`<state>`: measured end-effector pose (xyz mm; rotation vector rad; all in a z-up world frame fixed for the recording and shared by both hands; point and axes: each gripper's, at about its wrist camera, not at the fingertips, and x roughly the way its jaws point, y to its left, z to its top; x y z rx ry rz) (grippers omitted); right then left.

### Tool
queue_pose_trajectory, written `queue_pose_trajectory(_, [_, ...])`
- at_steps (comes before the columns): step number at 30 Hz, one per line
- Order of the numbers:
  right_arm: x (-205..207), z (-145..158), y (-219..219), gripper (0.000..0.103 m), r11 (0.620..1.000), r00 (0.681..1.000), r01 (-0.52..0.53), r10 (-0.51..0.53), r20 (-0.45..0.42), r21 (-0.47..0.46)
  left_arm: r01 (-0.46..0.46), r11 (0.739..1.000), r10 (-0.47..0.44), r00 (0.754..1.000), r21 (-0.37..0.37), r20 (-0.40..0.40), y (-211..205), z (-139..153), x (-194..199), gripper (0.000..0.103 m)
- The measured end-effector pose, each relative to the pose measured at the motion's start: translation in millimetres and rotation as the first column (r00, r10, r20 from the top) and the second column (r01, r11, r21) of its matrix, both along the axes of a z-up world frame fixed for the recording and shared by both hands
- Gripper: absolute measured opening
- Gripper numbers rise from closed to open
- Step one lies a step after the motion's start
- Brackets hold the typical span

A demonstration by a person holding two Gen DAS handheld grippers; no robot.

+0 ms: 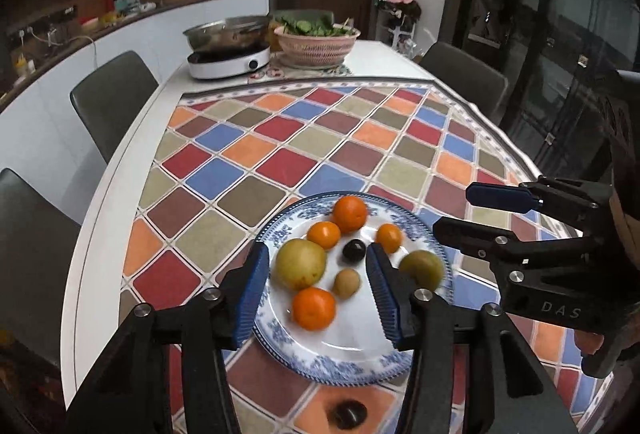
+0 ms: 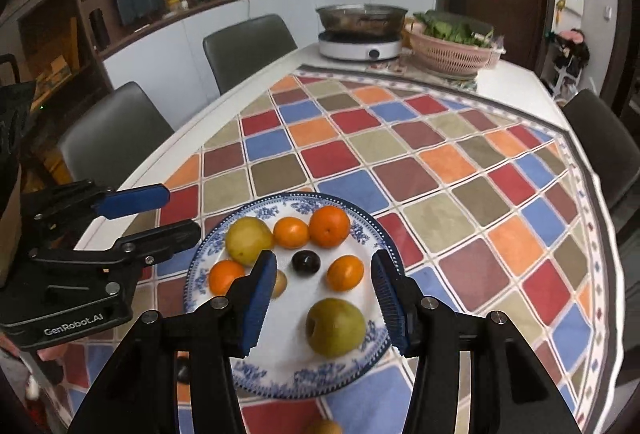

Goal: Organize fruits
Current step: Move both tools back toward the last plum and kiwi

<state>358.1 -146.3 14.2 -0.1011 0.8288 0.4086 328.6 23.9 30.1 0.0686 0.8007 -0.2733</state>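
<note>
Both grippers hang above the plate [image 1: 280, 230] w/ jaws apart and nothing between them — left gripper [image 1: 318, 290] over the near-left part of the plate, right gripper [image 2: 324, 298] over the near-right.

Fruit on the plate: four oranges, e.g. the one at the far rim [image 1: 350, 214], two pears [image 1: 301, 263] [image 2: 335, 327], a dark plum [image 1: 354, 249] at the middle, and a small brown fruit [image 1: 346, 283] — kiwi, I'd guess. Off the plate, on the cloth [image 1: 288, 138] at the near edge: a second dark fruit [image 1: 347, 415], and a brownish one [image 2: 323, 427] half cut off in the right view.

Step in hand, as I read it: between picks, most fruit already gathered. Next move prob. calls for dropping onto a stray at the near side, closing gently on a round, rolling thing, then lifting it over the rim.

Room: the cloth beyond the plate is bare a long way back to the cooker [image 1: 228, 64] and basket [image 1: 316, 42], so plenty of space ahead. Tight spots are the two grippers close side by side, and the table's [image 1: 96, 218] left edge not far from the plate.
</note>
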Motion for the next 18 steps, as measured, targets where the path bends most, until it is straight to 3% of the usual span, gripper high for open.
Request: queue_pose_trajectory(18, [-88,23,-17,0.051,0.998,0.996,0.060,-0.062,0.071,0.031,-0.018,1.000,0.017,0.993,0.005,0.120,-5,32,-94,0.064])
